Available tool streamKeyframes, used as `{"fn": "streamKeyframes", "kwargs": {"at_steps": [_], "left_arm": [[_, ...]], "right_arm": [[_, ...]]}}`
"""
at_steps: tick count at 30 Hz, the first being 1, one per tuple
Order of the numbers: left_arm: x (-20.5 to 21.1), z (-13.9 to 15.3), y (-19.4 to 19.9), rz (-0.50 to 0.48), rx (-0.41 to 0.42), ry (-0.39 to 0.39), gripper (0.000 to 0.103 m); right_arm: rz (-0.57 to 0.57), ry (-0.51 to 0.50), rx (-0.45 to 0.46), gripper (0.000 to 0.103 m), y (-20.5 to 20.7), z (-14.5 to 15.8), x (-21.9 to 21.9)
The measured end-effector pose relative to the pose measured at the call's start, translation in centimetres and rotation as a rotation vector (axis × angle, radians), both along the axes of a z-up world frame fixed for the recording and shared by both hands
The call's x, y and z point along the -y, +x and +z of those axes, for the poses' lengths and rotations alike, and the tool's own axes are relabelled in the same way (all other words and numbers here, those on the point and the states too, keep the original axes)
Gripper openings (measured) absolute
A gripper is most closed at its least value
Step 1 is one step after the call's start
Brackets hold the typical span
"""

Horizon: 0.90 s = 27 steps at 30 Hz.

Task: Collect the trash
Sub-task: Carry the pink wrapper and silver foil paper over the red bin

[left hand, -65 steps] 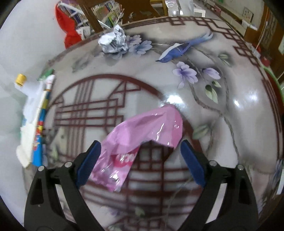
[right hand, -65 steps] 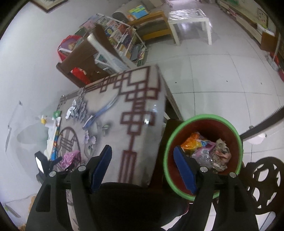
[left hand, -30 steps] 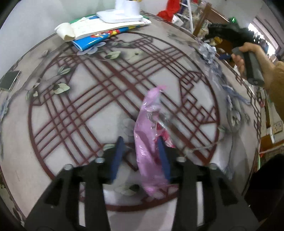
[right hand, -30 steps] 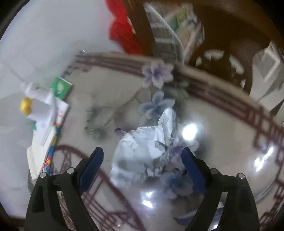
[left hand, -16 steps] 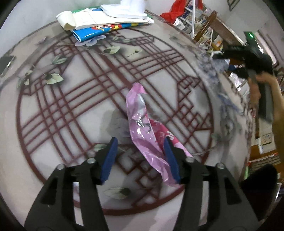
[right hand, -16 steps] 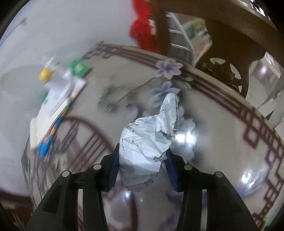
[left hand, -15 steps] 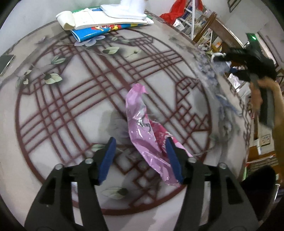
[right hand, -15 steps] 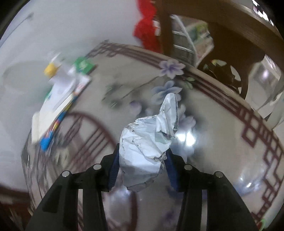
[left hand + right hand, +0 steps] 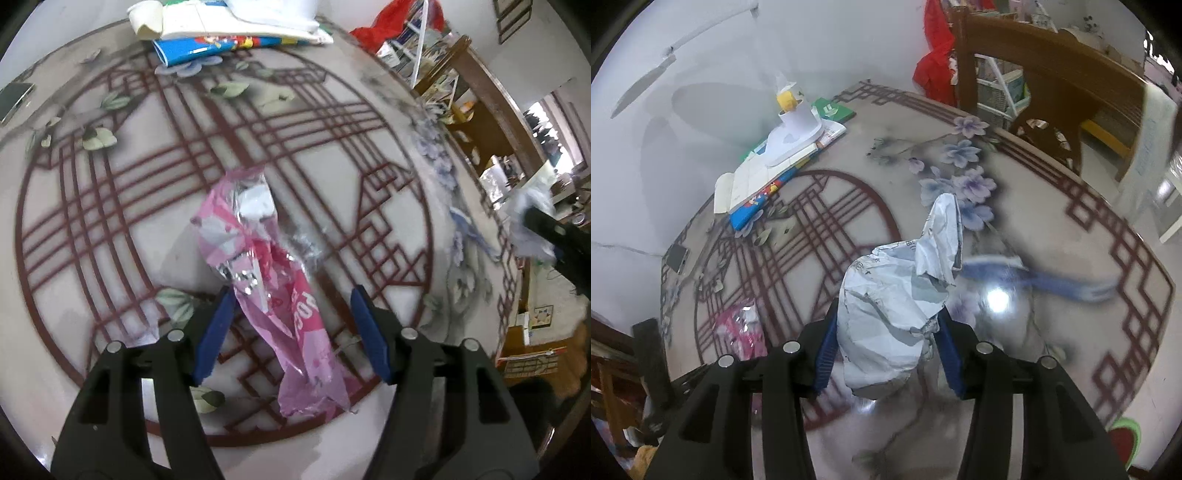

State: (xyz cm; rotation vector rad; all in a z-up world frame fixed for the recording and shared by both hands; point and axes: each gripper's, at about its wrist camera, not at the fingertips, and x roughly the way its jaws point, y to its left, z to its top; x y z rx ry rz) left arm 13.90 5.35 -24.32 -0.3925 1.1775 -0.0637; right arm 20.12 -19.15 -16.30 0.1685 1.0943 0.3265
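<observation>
A pink plastic wrapper [image 9: 258, 266] lies crumpled on the patterned table [image 9: 110, 221]. My left gripper [image 9: 291, 291] hangs just over it, its jaws opening, with the wrapper's lower half between the blue pads and loose. The wrapper [image 9: 738, 328] also shows at the lower left of the right wrist view. My right gripper [image 9: 888, 314] is shut on a ball of crumpled white paper [image 9: 897, 295] and holds it above the table's painted flowers. In the left wrist view that gripper [image 9: 554, 236] and its paper [image 9: 528, 221] appear blurred past the table's right edge.
A stack of books [image 9: 764, 177] with a white, yellow-capped bottle [image 9: 790, 107] sits at the table's far side by the wall. A phone [image 9: 677, 256] lies near the left rim. A wooden chair [image 9: 1034, 55] and a red bag [image 9: 934, 74] stand behind. A green-rimmed bin [image 9: 1123, 435] shows at the lower right.
My left jaws spread and let go of the pink wrapper, which now rests on the table. My right jaws shut on the crumpled paper and carried it up and away from the flowers.
</observation>
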Motion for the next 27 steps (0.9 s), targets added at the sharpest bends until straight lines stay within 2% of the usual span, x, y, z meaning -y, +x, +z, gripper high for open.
{"fn": "streamKeyframes", "kwargs": {"at_steps": [1, 3, 6, 14, 22, 27], "left_arm": [[0.3, -0.2, -0.1, -0.004, -0.003, 0.015, 0.059], [0.7, -0.6, -0.3, -0.012, -0.014, 0.025, 0.033], [0.9, -0.2, -0.8, -0.008, -0.008, 0.022, 0.027], [2.8, 6.8, -3.0, -0.022, 0.173, 0.112, 0.027], [6.3, 13.9, -5.7, -0.076, 0.348, 0.156, 0.027], [8.5, 17.0, -7.3, -0.118, 0.426, 0.165, 0.027]], "right_arm": [[-0.006, 0.005, 0.0, 0.047, -0.5, 0.0, 0.2], [-0.015, 0.009, 0.002, 0.047, -1.7, 0.2, 0.6], [-0.011, 0.001, 0.012, 0.047, -3.2, 0.5, 1.2], [-0.045, 0.029, 0.085, 0.047, -7.2, 3.2, 3.4], [-0.087, 0.055, 0.183, 0.047, -11.2, 7.0, 6.1], [-0.128, 0.069, 0.234, 0.048, -13.9, 8.8, 8.0]]}}
